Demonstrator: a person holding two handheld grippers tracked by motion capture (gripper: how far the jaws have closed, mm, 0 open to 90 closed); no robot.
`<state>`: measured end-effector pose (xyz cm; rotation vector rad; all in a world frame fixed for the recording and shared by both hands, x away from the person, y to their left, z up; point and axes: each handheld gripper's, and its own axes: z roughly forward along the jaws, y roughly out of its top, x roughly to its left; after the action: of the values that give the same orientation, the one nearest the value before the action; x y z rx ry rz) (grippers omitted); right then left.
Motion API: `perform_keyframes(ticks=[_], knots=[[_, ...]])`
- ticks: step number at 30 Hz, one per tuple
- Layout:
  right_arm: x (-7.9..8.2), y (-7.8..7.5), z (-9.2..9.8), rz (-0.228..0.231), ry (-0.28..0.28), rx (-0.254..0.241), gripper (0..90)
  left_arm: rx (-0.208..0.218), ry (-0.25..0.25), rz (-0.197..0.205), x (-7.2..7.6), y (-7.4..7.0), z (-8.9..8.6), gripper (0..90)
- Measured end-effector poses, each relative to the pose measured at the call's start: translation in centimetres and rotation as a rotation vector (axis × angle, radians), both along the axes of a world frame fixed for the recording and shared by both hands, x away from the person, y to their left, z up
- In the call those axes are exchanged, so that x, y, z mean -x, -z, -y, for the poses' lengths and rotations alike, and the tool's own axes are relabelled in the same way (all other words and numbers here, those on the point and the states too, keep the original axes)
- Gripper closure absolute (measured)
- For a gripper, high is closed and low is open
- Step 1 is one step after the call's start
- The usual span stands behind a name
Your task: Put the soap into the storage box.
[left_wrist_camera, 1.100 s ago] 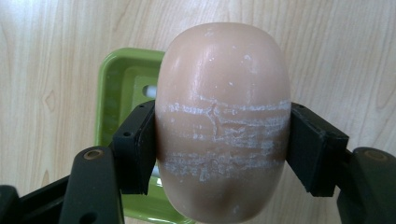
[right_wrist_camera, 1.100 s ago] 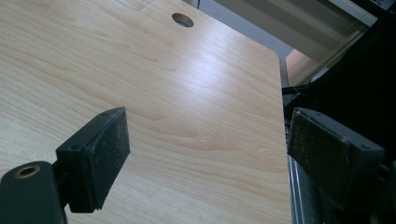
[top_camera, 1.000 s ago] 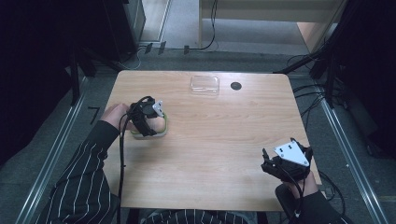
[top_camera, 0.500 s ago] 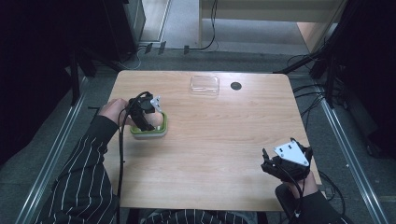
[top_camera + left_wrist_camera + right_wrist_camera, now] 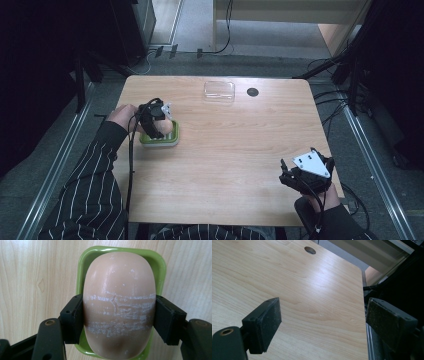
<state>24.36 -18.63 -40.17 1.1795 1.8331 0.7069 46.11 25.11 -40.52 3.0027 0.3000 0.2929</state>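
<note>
A smooth beige oval bar, like soap (image 5: 118,302), is clamped across its middle by my left gripper (image 5: 117,317), which is shut on it. Directly beneath lies a small green dish (image 5: 160,262); I cannot tell whether the bar touches it. From above, the left gripper (image 5: 155,117) points down over the bar (image 5: 165,131) and the dish (image 5: 160,142) at the table's left. My right gripper (image 5: 287,175) rests near the front right corner. Its jaws (image 5: 322,322) are open with nothing but bare wood between them.
A clear plastic lid or box (image 5: 219,91) lies at the back middle of the wooden table (image 5: 240,150). A round cable hole (image 5: 252,92) is just right of it, also ahead of the right gripper (image 5: 310,250). Dark stands and cables surround the table.
My left gripper has shifted a little and sunk with the bar over the dish, and more of the green rim shows. The right gripper has kept still.
</note>
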Motion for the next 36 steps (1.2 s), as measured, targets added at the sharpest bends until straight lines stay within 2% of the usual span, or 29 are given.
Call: perform_keyframes(ticks=[3, 6, 15, 18, 29, 36], knots=[[0.0, 0.0, 0.0, 0.000, 0.001, -0.001, 13.8, -0.014, -0.003, -0.004, -0.2, 0.2, 0.0, 33.8], [0.0, 0.0, 0.0, -0.001, 0.001, -0.001, 13.8, -0.004, -0.001, -0.009, -0.5, 0.7, -0.1, 33.8], [0.0, 0.0, 0.0, 0.001, 0.002, 0.000, 13.8, -0.012, -0.013, -0.012, -0.9, 1.5, -0.1, 33.7], [0.0, 0.0, 0.0, 0.001, 0.001, 0.000, 13.8, 0.001, -0.019, -0.010, -1.0, 1.7, -0.1, 33.7], [0.0, 0.0, 0.0, 0.002, 0.002, 0.001, 13.8, -0.008, -0.023, -0.016, -1.2, 2.3, -0.2, 33.6], [0.0, 0.0, 0.0, 0.002, 0.003, -0.001, 13.8, 0.016, -0.025, -0.014, -1.2, 2.4, -0.6, 33.4]])
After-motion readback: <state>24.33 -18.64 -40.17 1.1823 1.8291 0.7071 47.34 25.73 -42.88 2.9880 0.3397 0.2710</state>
